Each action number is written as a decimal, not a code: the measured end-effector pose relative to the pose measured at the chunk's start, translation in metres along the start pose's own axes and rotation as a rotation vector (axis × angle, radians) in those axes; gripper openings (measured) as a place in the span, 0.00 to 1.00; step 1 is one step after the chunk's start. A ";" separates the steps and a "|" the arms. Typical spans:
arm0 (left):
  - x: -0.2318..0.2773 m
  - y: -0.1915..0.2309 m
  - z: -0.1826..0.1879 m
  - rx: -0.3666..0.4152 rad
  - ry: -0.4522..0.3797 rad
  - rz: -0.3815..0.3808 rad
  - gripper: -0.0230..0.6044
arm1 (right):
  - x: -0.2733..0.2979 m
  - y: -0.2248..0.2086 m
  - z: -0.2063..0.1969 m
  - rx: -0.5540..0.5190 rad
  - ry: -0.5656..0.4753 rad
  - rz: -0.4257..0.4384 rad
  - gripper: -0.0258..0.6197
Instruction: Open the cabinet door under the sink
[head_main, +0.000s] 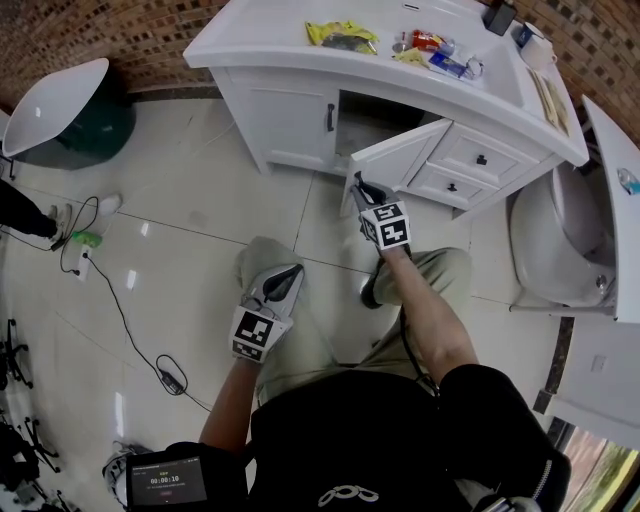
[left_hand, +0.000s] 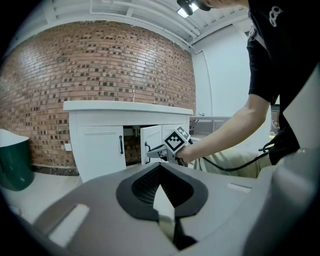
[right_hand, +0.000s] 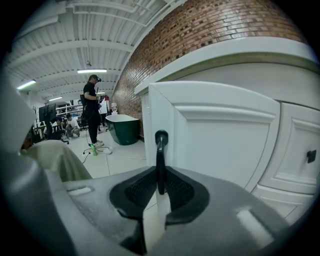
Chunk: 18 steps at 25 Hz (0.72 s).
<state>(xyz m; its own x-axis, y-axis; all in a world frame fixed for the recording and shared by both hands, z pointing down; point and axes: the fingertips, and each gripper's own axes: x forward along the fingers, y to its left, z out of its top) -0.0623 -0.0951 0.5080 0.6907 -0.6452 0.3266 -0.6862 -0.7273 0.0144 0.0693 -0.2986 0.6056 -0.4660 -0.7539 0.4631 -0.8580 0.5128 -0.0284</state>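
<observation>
The white vanity (head_main: 290, 55) under the sink has two doors. Its right door (head_main: 400, 160) stands swung partly out, and the dark cabinet opening shows behind it. My right gripper (head_main: 360, 190) is shut on that door's black bar handle (right_hand: 160, 160), which runs upright between the pads; the door panel (right_hand: 215, 135) fills the right gripper view. From the left gripper view the open door (left_hand: 151, 142) and the right gripper (left_hand: 157, 151) at its handle show ahead. My left gripper (head_main: 275, 290) hangs low over the person's knee, shut with nothing in it (left_hand: 162, 195).
The left door (head_main: 290, 120) is closed, its handle (head_main: 330, 117) untouched. Two drawers (head_main: 480, 158) sit right of the open door and a toilet (head_main: 560, 240) further right. A green tub (head_main: 70, 110) and floor cables (head_main: 130, 320) lie to the left. A person (right_hand: 92, 110) stands far off.
</observation>
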 end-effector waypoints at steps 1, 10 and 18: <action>0.002 -0.002 0.001 0.001 0.002 -0.005 0.06 | -0.004 0.001 -0.001 -0.001 0.000 0.001 0.09; 0.026 -0.021 0.005 0.016 0.015 -0.053 0.06 | -0.035 0.000 -0.020 -0.006 -0.010 0.006 0.09; 0.051 -0.041 0.009 0.014 0.023 -0.112 0.06 | -0.071 -0.009 -0.038 -0.005 -0.019 -0.003 0.09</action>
<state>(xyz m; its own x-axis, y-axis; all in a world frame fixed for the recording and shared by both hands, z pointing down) 0.0031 -0.1007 0.5153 0.7575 -0.5537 0.3457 -0.6011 -0.7982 0.0388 0.1181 -0.2341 0.6066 -0.4676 -0.7633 0.4458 -0.8584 0.5125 -0.0230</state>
